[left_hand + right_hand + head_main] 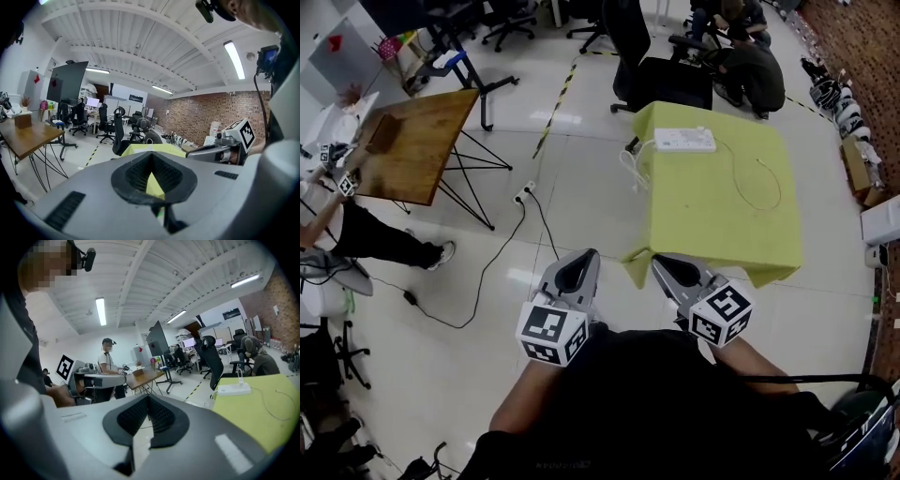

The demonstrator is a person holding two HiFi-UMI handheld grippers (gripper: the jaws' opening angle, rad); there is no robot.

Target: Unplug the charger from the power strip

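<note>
A white power strip (684,140) (234,389) lies at the far edge of a table covered with a yellow-green cloth (712,216) (262,418). A small white charger (240,377) stands plugged into it, and a thin white cable (755,178) loops across the cloth. Both grippers are held close to my body, well short of the table. My left gripper (584,255) (151,154) is shut with nothing in it. My right gripper (661,262) (149,397) is shut and empty too. Both point toward the table.
A wooden table (417,141) on thin black legs stands at the left, with a person (366,234) beside it. A black cable and a floor socket (525,194) lie on the tiles. Office chairs (647,66) and a crouching person (750,66) are behind the yellow-green table.
</note>
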